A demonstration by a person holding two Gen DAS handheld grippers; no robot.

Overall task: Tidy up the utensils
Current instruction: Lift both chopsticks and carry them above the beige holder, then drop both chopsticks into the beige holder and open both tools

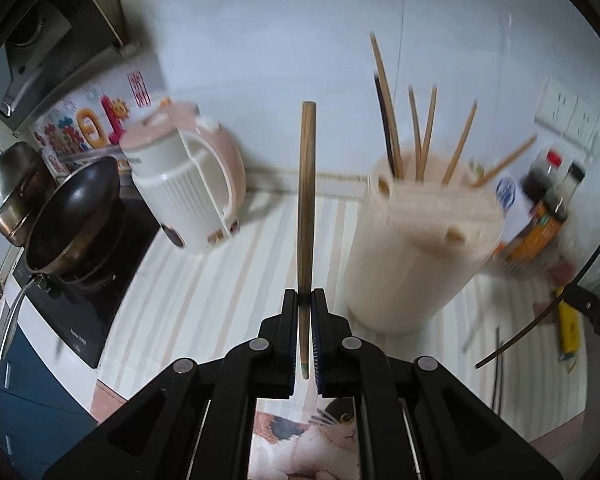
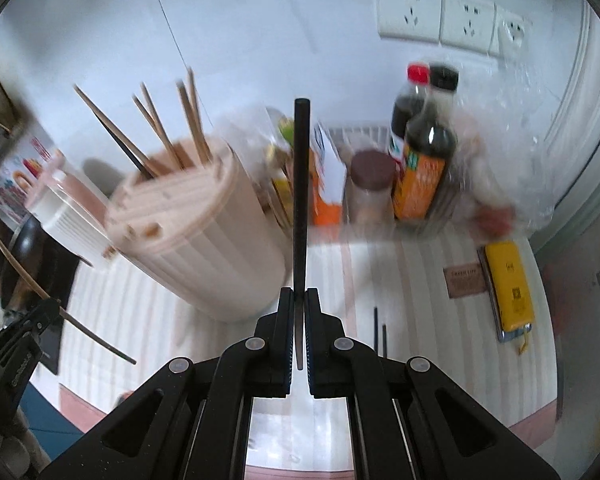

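- Left gripper (image 1: 305, 300): jaws pressed on one wooden chopstick (image 1: 307, 200), pinched low on the shaft. The short painted tip hangs behind the pads; the long part stands out ahead along the jaw line.
- Right gripper (image 2: 299, 300): jaws pressed on one black chopstick (image 2: 301, 200), same kind of grip, the pale thin tip behind the pads and the long dark part ahead.
- Target as I judge it: the beige chopstick holder (image 1: 412, 248), a tall ribbed tub standing upright mid-desk, near the back wall. Pictures are motion-blurred.
- Key relation: in the left wrist view the holder lies ahead and to the right of the held stick; in the right wrist view it lies ahead and to the left. So it stands between the two hands, neither clearly nearer.
- Both held sticks have their long axis along the jaws, pointing forward and down toward the desk. The holder's mouth faces up, so each stick probably needs to be tipped closer to upright above the rim before it is dropped in.
- Count in holder: about six wooden sticks plus one dark one, leaning outward; blur makes this uncertain.
- Count loose: two dark chopsticks (image 2: 380, 332) lie on the striped desk (image 2: 420, 280) toward its front right, just ahead of the right jaws.
- Also on the desk: a pink-and-white kettle (image 1: 188, 184) at back left, two sauce bottles (image 2: 424, 152) at the back right corner, a yellow phone (image 2: 508, 288) by the right edge.
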